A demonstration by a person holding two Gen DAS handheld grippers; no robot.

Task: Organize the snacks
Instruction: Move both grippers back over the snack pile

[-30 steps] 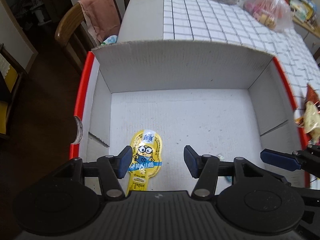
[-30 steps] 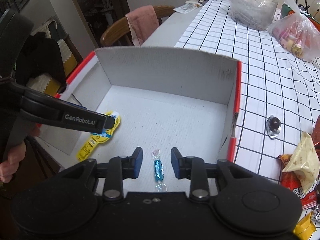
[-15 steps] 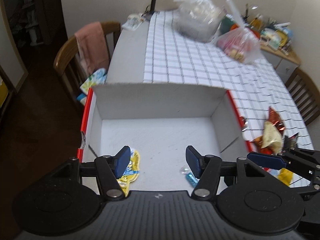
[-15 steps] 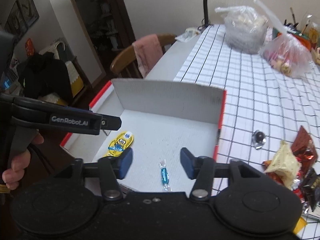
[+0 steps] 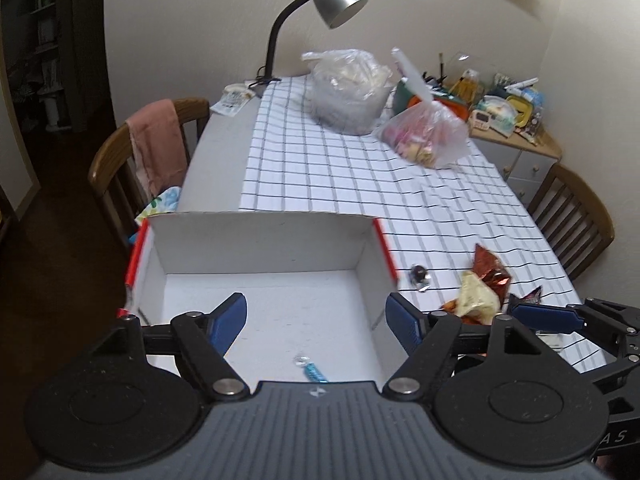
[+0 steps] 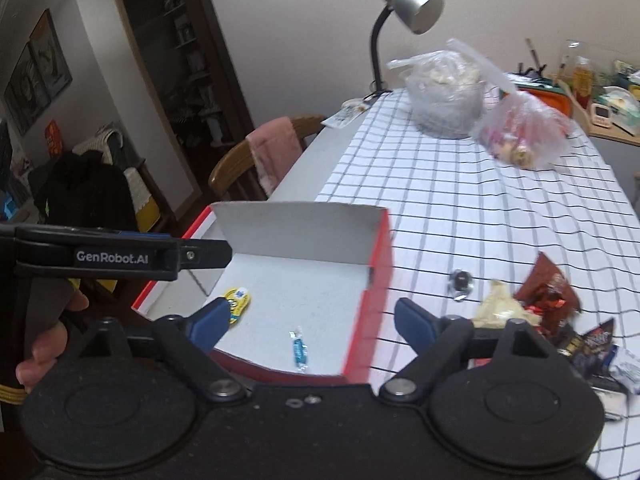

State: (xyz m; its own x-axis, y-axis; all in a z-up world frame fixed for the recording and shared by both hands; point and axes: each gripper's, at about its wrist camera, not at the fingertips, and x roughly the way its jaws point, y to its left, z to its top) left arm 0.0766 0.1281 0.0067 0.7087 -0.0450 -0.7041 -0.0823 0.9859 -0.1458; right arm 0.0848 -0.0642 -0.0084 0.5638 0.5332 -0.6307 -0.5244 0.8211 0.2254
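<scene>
Snacks in box: one blue-wrapped candy [image 6: 298, 349] near the front edge of the white cardboard box [image 6: 298, 229] with red outer walls, one yellow cartoon pouch [image 6: 237, 302] toward its left side, both flat on the box floor. More loose snack packets [image 6: 532, 312] and a dark wrapped sweet [image 6: 461, 282] lie on the checked tablecloth [image 6: 460, 208] just right of the box, near the table's front edge. Left gripper [image 5: 316, 320] and right gripper [image 6: 310, 322] hover above the box, jaws opening with nothing between them.
</scene>
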